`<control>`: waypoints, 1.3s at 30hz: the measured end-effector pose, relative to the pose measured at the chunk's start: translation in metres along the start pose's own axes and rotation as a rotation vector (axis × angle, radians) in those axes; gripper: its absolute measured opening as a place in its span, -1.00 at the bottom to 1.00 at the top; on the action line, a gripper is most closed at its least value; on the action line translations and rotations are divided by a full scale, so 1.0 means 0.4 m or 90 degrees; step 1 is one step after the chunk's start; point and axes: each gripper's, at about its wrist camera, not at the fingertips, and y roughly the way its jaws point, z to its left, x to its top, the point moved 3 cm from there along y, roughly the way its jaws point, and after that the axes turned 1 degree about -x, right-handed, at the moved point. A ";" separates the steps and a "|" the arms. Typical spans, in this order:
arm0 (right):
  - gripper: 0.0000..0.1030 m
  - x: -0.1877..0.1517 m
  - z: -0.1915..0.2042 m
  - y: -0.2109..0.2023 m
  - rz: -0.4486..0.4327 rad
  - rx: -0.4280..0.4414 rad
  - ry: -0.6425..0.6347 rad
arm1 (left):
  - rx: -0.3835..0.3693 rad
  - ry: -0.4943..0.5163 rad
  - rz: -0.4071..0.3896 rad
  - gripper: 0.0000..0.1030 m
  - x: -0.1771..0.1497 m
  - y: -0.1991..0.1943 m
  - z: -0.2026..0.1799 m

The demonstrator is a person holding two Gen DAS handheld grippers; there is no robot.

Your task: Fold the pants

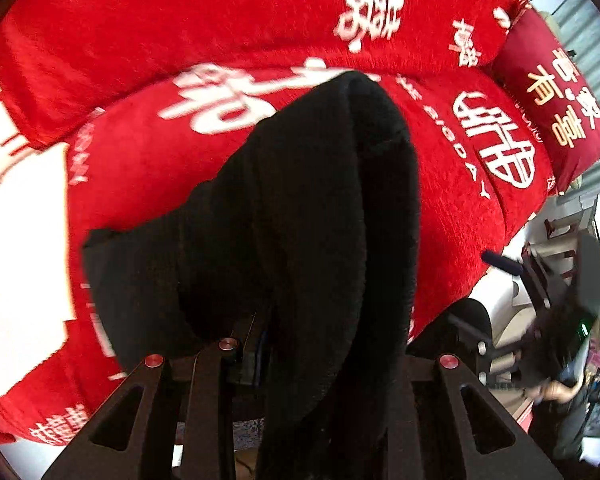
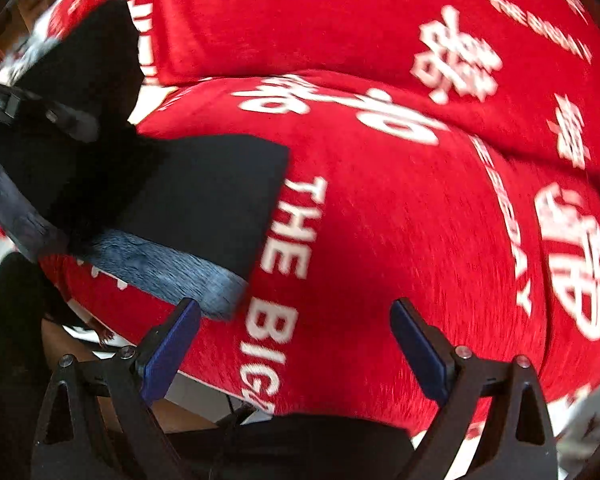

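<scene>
Two grippers over a red sofa, both pointing steeply down. Left gripper [image 1: 300,344]: jaws nearly closed, pinching the black pants [image 1: 300,208]; fingertips buried in cloth. Pants hang as a thick folded bundle from the jaws, long axis running 6 to 12 o'clock in the left wrist view, top fold at 12, a lower corner out at 9.

Right gripper [image 2: 296,344]: jaws wide apart, nothing between the blue pads [image 2: 168,356], only red cover beneath.

In the right wrist view, pants [image 2: 204,200] lie at 9–10 o'clock, a flat black panel with a straight edge facing 3, and a grey waistband strip [image 2: 148,268] along the near side, its end just beside the left pad.

Open room: the seat cushion [image 2: 400,260] is bare from centre out to 3 o'clock; seat front edge at 6, floor showing below. Backrest cushion [image 2: 340,28] closes off 12. In the left wrist view, seat edge drops away at 4 o'clock; dark red pillow [image 1: 552,92] at 2.

Writing: white "THE BIG..." on the seat cover, "BIGDAY" on the backrest, large white Chinese characters throughout, gold characters on the pillow. Frames motion-blurred.
</scene>
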 end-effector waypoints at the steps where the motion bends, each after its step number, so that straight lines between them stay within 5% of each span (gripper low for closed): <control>1: 0.88 -0.010 -0.005 0.012 0.002 0.002 0.015 | 0.002 -0.004 0.011 -0.47 0.011 0.030 -0.014; 6: 0.88 -0.060 -0.053 0.025 0.010 0.011 0.055 | 0.037 -0.008 0.060 -0.44 0.031 0.159 -0.033; 10: 0.88 -0.080 -0.061 0.043 0.015 0.020 0.070 | -0.002 -0.053 0.076 0.23 0.039 0.204 -0.039; 14: 0.88 -0.100 -0.044 0.052 0.021 0.059 0.091 | -0.004 -0.023 0.052 0.25 0.052 0.144 -0.086; 17: 0.88 -0.100 -0.016 0.046 0.006 0.108 0.094 | -0.023 0.002 0.001 0.48 0.051 0.053 -0.100; 21: 0.88 -0.079 0.006 0.018 -0.033 0.161 0.096 | -0.038 0.009 -0.074 0.49 0.030 -0.061 -0.056; 24: 0.91 -0.049 -0.008 0.016 -0.076 0.208 0.134 | 0.022 -0.004 -0.109 0.84 0.002 -0.078 0.015; 28: 0.91 0.016 -0.051 0.058 -0.102 0.243 0.234 | 0.134 -0.023 -0.097 0.85 -0.070 -0.028 0.129; 30: 0.91 0.054 -0.044 0.086 -0.107 0.251 0.244 | 0.134 -0.046 -0.083 0.85 -0.109 0.002 0.175; 33: 0.91 0.110 -0.006 0.156 -0.067 0.188 0.213 | 0.113 -0.094 -0.073 0.85 -0.154 0.039 0.241; 34: 0.80 0.129 0.020 0.185 -0.042 0.178 0.187 | 0.100 -0.115 -0.067 0.85 -0.166 0.053 0.261; 35: 0.21 0.141 0.042 0.203 -0.020 0.176 0.162 | 0.090 -0.130 -0.062 0.85 -0.178 0.063 0.277; 36: 0.01 0.151 0.069 0.217 0.007 0.174 0.136 | 0.086 -0.142 -0.060 0.85 -0.188 0.070 0.290; 39: -0.16 0.198 0.145 0.179 -0.015 0.130 0.070 | 0.070 -0.164 -0.066 0.85 -0.210 0.076 0.319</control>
